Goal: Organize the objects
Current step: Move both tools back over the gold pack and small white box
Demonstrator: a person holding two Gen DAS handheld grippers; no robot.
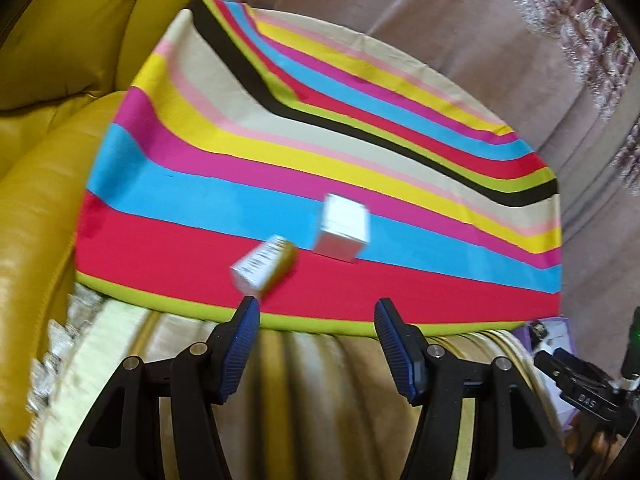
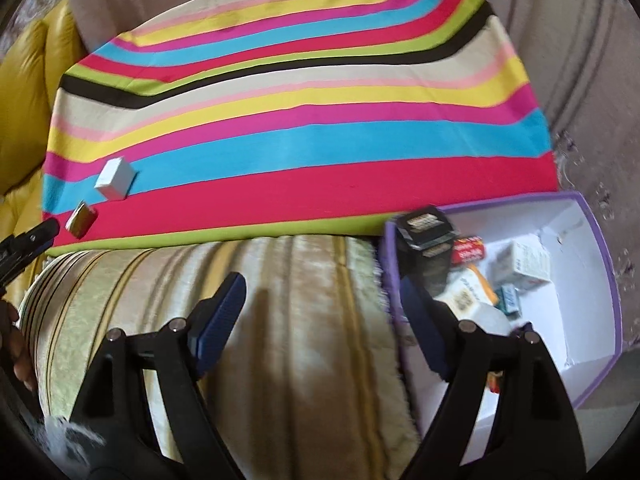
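A white cube box (image 1: pixel 342 227) and a small yellow-and-white box (image 1: pixel 264 263) lie on the striped cloth (image 1: pixel 280 152) near its front edge. My left gripper (image 1: pixel 316 320) is open and empty, just in front of the small box. Both boxes also show in the right wrist view, the white one (image 2: pixel 114 179) and the small one (image 2: pixel 81 219), at the far left. My right gripper (image 2: pixel 324 292) is open and empty over the cream striped cushion (image 2: pixel 280 320). A purple-rimmed white box (image 2: pixel 592 280) at right holds a black box (image 2: pixel 426 240) and several small packages.
A yellow leather sofa (image 1: pixel 48 120) lies to the left of the striped cloth. A pinkish fabric (image 1: pixel 480 40) lies behind it. The left gripper's tip (image 2: pixel 36 232) shows at the right wrist view's left edge.
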